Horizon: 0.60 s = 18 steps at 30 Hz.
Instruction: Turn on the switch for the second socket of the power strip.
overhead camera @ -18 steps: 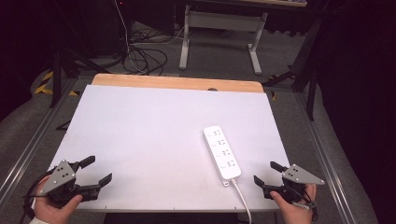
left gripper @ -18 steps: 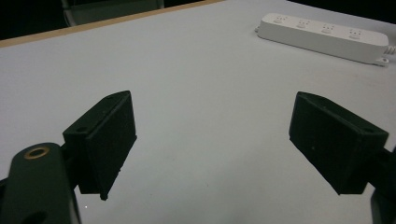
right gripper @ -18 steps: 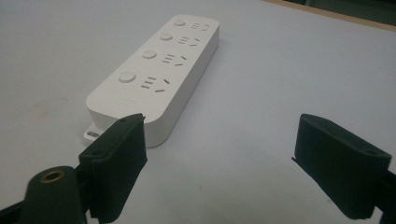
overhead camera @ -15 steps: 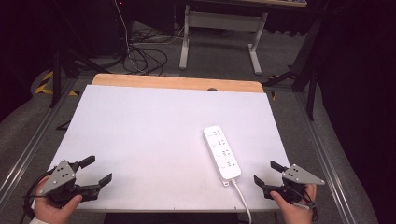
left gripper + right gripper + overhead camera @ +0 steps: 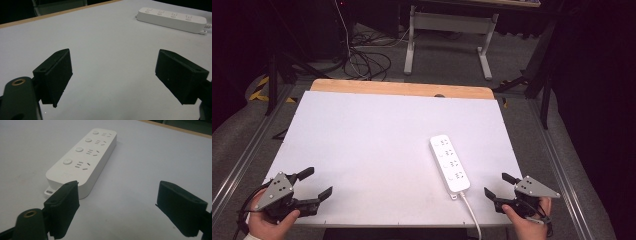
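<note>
From above, the white rectangular plastic power strip [image 5: 450,163] lies flat on the right half of the white-topped table [image 5: 362,145], its white cord [image 5: 472,215] running off the near edge. The right gripper view adds four round buttons beside four socket groups; a faint mark on the strip's near end is too blurred to read. The left tongs [image 5: 314,184] sit at the near left corner, the right tongs [image 5: 498,184] just right of the strip, each hand-held low, jaws wide apart and gripping nothing.
</note>
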{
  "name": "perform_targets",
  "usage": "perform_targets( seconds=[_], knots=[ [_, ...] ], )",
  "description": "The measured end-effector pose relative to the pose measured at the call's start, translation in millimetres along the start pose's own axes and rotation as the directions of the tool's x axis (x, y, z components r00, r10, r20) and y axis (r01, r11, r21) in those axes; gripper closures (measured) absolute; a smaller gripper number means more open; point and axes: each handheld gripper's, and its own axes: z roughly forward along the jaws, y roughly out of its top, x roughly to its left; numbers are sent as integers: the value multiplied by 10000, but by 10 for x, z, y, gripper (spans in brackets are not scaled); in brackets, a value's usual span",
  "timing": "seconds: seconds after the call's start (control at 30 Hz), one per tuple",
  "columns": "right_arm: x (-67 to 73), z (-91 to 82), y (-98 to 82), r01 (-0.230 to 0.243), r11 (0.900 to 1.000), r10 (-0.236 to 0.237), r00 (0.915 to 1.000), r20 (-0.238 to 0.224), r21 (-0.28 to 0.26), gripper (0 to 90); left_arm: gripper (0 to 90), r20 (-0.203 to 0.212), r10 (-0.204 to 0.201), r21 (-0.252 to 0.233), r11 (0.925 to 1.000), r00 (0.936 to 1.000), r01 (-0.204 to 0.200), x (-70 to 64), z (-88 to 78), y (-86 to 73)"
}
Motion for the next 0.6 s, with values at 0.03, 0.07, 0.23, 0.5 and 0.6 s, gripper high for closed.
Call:
perform_targets(
  seconds=[0.03, 0.07, 0.23, 0.5, 0.6],
  knots=[
    [0, -2, 2, -10, 10000, 10, 10000, 8, 5, 186, 145, -11, 65, 4, 10000, 10000, -65, -1, -2, 3],
    [0, -2, 2, -10, 10000, 10, 10000, 8, 5, 186, 145, -17, 108, 21, 9999, 9999, -108, -3, -2, 5],
    [7, 6, 20, 128, 9999, -129, 9999, 52, 111, 192, 145, -69, 95, 29, 10000, 9999, -95, -25, -2, 10],
    [27, 2, 129, 319, 9994, -319, 9995, -17, 136, 209, 145, -112, 171, 29, 9998, 9998, -171, -11, -6, 11],
    [47, 33, 181, 431, 9988, -430, 9990, -75, 240, 221, 129, -43, 187, 55, 9998, 9998, -186, -18, -7, 7]
  ],
)
